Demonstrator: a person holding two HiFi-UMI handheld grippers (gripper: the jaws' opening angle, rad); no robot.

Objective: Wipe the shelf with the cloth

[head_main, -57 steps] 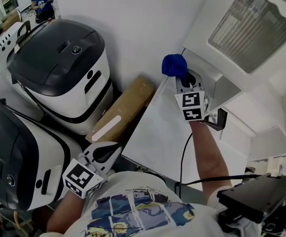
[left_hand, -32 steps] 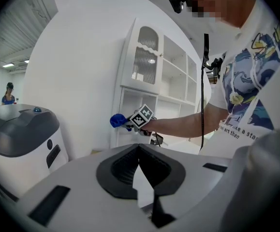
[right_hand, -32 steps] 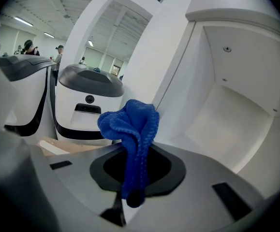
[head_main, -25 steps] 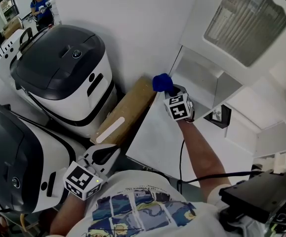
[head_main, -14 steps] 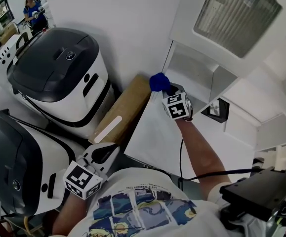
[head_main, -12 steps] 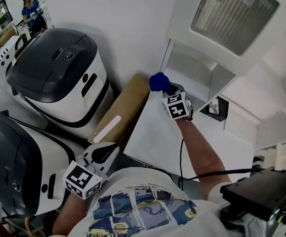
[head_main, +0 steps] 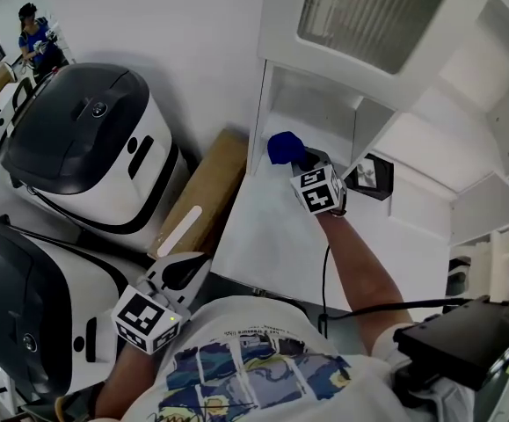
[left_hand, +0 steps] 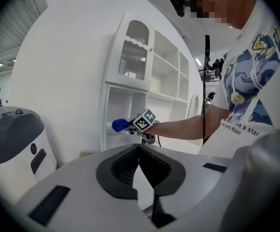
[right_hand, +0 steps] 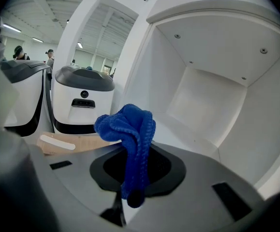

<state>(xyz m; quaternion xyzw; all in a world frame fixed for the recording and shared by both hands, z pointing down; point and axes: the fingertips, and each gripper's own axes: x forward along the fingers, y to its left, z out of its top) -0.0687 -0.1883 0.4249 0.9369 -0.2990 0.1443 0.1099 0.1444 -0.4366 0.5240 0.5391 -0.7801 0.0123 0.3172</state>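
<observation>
Blue cloth (head_main: 285, 147), bunched and clamped in the jaws of the right gripper (head_main: 301, 158), sits at the mouth of the white shelf (head_main: 320, 117) at upper centre, so wiping seems barely begun; the left gripper (head_main: 186, 272), jaws together and empty, hangs at lower left.

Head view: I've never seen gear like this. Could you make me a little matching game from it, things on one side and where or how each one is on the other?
Things:
1. cloth
2. left claw
3. cardboard box
4. right claw

States:
A. shut on nothing, low by the person's side
B. brown, lying between the white cabinet and a white-and-black machine
C. blue, bunched up
D. shut on the cloth, at the mouth of the shelf

Pairs: 1-C, 2-A, 3-B, 4-D.
</observation>
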